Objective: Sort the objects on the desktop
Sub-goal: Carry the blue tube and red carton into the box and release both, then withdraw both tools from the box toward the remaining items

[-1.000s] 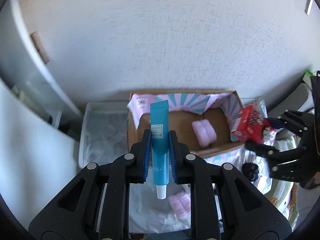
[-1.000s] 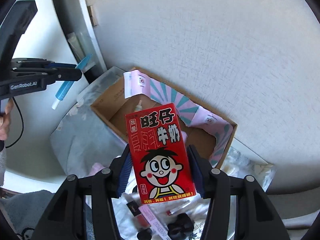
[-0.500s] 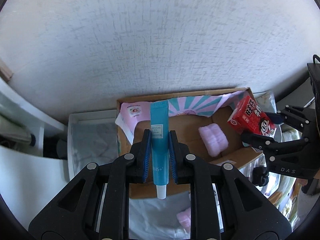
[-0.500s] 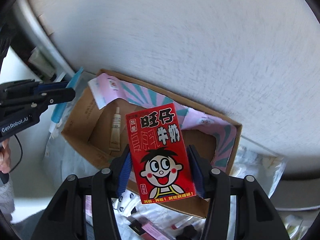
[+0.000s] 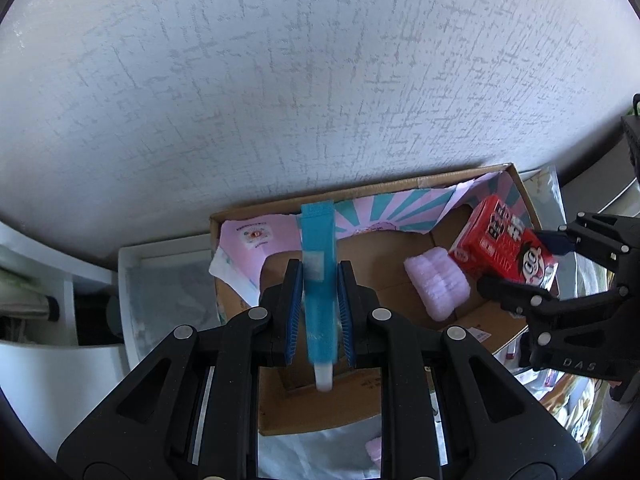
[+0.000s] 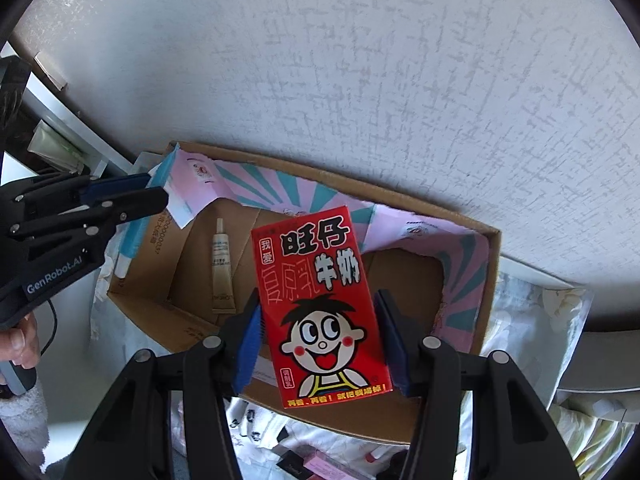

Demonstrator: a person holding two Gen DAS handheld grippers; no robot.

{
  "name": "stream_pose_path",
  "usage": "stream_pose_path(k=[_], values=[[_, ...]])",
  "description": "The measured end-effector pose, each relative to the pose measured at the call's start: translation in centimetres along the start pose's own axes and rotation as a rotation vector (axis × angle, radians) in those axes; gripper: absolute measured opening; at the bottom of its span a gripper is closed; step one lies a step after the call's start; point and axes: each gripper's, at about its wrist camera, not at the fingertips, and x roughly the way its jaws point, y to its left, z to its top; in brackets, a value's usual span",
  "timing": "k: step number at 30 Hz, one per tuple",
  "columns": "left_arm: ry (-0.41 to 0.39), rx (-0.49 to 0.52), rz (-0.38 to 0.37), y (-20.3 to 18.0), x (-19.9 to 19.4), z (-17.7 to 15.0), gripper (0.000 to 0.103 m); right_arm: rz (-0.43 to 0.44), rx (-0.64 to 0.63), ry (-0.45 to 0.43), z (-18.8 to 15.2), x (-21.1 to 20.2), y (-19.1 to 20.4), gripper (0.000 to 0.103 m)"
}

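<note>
Motion blur is smearing the blue tube (image 5: 318,280) in the left wrist view, leaving its label unreadable. In the right wrist view, the red milk carton (image 6: 320,304) is covering the middle of the cardboard box (image 6: 490,280), and the lower edge is cutting off small items below it.

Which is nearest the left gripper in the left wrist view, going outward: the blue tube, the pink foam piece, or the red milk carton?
1. Blue tube, between the left gripper fingers.
2. Pink foam piece, to the right, inside the cardboard box.
3. Red milk carton, farther right, held by the right gripper.
</note>
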Motion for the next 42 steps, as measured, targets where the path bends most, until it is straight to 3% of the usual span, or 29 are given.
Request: stream_pose_path(k=[2,4,5,6,7,12,21,22,28,35,38,42], values=[[0.008,0.004,-0.011,0.0,0.0,0.2,0.033,-0.010,-0.020,0.012,0.0,0.2,0.4,0.051],[0.028,-0.005,-0.031,0.0,0.1,0.4,0.098,-0.025,-0.040,0.022,0.0,0.4,0.7,0.058],[0.023,-0.011,-0.031,0.0,-0.1,0.4,0.103,-0.024,-0.041,0.031,0.0,0.5,0.8,0.076],[0.003,-0.011,-0.033,-0.1,-0.5,0.3,0.103,-0.017,-0.035,0.045,-0.1,0.7,0.8,0.098],[-0.003,-0.010,-0.037,-0.1,-0.8,0.3,0.103,-0.006,-0.027,0.059,-0.2,0.9,0.7,0.103],[-0.004,-0.019,-0.103,-0.2,-2.0,0.3,0.103,0.033,-0.011,0.059,-0.6,0.2,0.5,0.103],[-0.068,-0.033,-0.110,-0.7,-4.5,-0.2,0.103,0.010,-0.002,-0.009,-1.0,-2.4,0.6,0.103],[-0.068,-0.022,-0.113,-0.9,-4.8,-0.4,0.103,0.034,-0.074,-0.015,-1.0,-2.6,0.5,0.103],[-0.105,0.003,-0.144,-1.6,-7.2,-1.4,0.103,0.056,-0.056,-0.051,-1.4,-4.3,0.1,0.103],[-0.130,-0.030,-0.075,-1.4,-9.0,-2.7,0.103,0.126,-0.024,-0.118,-2.7,-6.0,-0.1,0.103],[-0.150,-0.049,-0.074,-1.3,-10.2,-3.5,0.103,0.125,-0.041,-0.131,-3.4,-7.2,0.1,0.103],[-0.167,-0.052,-0.017,-1.6,-11.7,-4.8,0.103,0.114,-0.055,-0.132,-4.8,-8.1,0.0,0.103]])
